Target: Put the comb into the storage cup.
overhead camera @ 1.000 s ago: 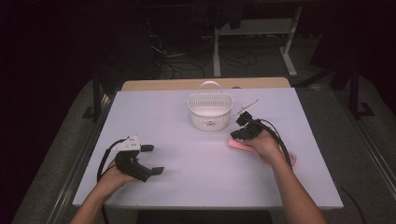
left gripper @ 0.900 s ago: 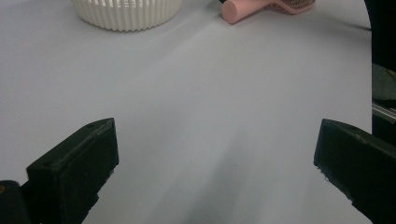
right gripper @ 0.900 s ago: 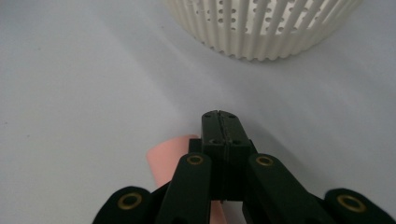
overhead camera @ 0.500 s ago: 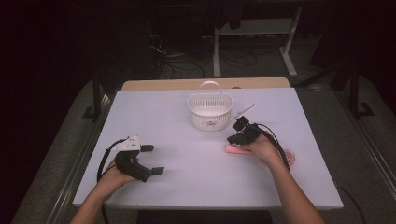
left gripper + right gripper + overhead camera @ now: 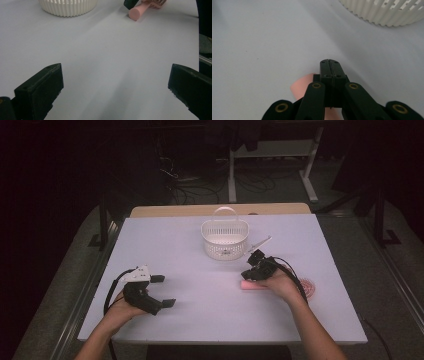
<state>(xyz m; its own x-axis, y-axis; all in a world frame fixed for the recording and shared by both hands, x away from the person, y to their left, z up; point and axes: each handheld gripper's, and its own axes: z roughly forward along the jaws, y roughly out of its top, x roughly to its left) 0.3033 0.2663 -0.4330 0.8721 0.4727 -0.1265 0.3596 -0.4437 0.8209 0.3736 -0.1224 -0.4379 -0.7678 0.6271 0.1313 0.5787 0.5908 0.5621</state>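
A pink hairbrush (image 5: 255,285) lies on the white table (image 5: 200,270) right of centre, its handle (image 5: 137,12) pointing left. My right gripper (image 5: 248,273) is shut with nothing between its jaws, and its tip (image 5: 329,62) sits just over the handle's end (image 5: 302,86). Farther back, a white slotted basket (image 5: 225,240) with a handle stands at the table's middle. My left gripper (image 5: 163,291) rests near the front left of the table, its jaws wide open (image 5: 116,87) over bare tabletop.
A thin pale tool (image 5: 260,243) lies just right of the basket. The basket's ribbed wall (image 5: 387,12) stands close ahead of the right gripper. Table edges drop to a dark floor with cables and stands behind.
My right gripper has moved a little nearer and lower, from beside the basket down onto the pink handle's end. The left gripper has stayed put.
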